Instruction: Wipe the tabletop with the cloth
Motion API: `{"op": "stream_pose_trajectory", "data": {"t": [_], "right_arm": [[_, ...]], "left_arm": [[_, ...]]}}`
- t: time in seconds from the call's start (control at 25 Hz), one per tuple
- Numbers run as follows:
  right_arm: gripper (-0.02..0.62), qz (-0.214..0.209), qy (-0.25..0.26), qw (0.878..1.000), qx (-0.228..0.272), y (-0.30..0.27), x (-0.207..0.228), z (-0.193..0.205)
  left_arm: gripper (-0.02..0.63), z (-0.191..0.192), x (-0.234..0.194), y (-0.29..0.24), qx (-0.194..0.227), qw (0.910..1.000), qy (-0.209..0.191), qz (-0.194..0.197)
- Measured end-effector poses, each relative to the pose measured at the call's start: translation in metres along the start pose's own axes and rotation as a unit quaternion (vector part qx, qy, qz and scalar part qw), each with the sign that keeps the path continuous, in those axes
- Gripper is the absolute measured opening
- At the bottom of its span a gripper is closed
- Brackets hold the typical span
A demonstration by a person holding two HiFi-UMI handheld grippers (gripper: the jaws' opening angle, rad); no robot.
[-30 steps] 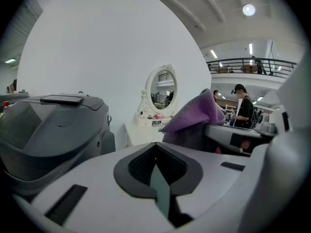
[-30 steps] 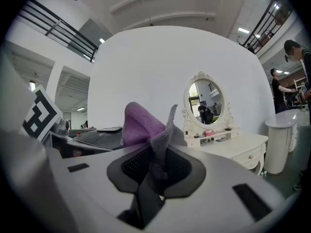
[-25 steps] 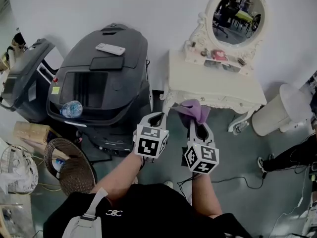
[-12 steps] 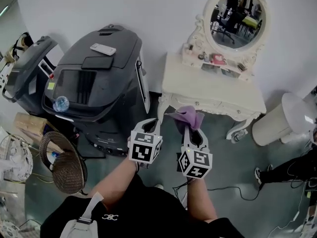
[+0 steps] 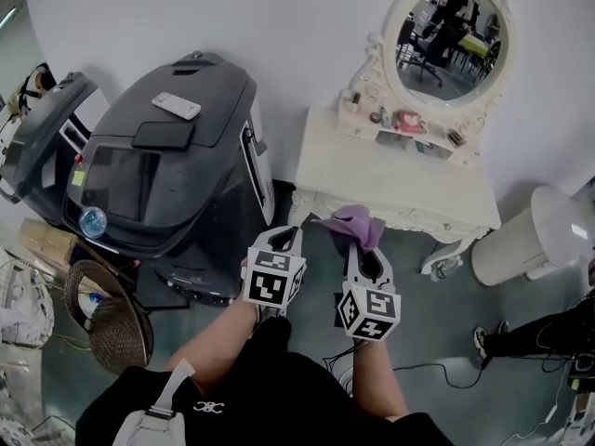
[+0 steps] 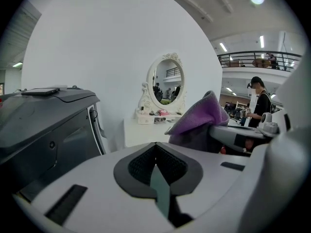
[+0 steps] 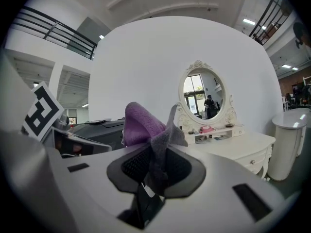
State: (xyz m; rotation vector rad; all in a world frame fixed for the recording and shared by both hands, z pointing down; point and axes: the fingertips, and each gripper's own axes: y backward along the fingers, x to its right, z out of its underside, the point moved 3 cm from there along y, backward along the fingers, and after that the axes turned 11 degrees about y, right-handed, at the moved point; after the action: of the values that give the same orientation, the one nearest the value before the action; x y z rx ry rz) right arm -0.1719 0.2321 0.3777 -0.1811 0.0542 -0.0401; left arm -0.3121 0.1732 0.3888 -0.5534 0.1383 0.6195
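Note:
A purple cloth (image 5: 353, 223) sticks up from my right gripper (image 5: 359, 249), whose jaws are shut on it; in the right gripper view the cloth (image 7: 146, 125) bunches up between the pads. Ahead of both grippers stands a white dressing table (image 5: 400, 173) with an oval mirror (image 5: 453, 28). The cloth hangs in the air just short of its front edge. My left gripper (image 5: 284, 241) is shut with nothing in it, held beside the right one. In the left gripper view the cloth (image 6: 201, 116) shows to the right, and the table (image 6: 141, 132) lies ahead.
A large dark grey machine (image 5: 177, 175) stands left of the table, with a remote (image 5: 176, 106) on top. Small items (image 5: 409, 120) sit on the table's shelf under the mirror. A white bin (image 5: 535, 235) is at right, a woven basket (image 5: 107, 319) at lower left, cables (image 5: 437, 365) on the floor.
The view has shifted: the dressing table and machine sit slightly lower and more to the left. Both grippers stay side by side, the cloth still held in the right one.

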Motion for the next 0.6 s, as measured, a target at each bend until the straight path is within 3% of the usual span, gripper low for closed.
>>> {"op": "stream_pose_trajectory", "data": {"t": [0.12,0.36,0.6], "right_arm": [[0.074,-0.017,0.011,1.0,-0.005,-0.038,0.005,-0.003],[0.074,-0.006,0.031,0.999,-0.012,-0.127,0.023,-0.039],[0.074,-0.005,0.044,0.999,-0.028,-0.184,0.015,-0.051]], "left_arm": [[0.006,-0.02,-0.015,-0.034,0.006,0.9999,0.007,0.006],[0.006,-0.08,-0.047,-0.093,0.016,0.9991,0.03,0.024],[0.006,-0.107,-0.079,-0.128,0.009,0.9991,0.031,0.028]]}}
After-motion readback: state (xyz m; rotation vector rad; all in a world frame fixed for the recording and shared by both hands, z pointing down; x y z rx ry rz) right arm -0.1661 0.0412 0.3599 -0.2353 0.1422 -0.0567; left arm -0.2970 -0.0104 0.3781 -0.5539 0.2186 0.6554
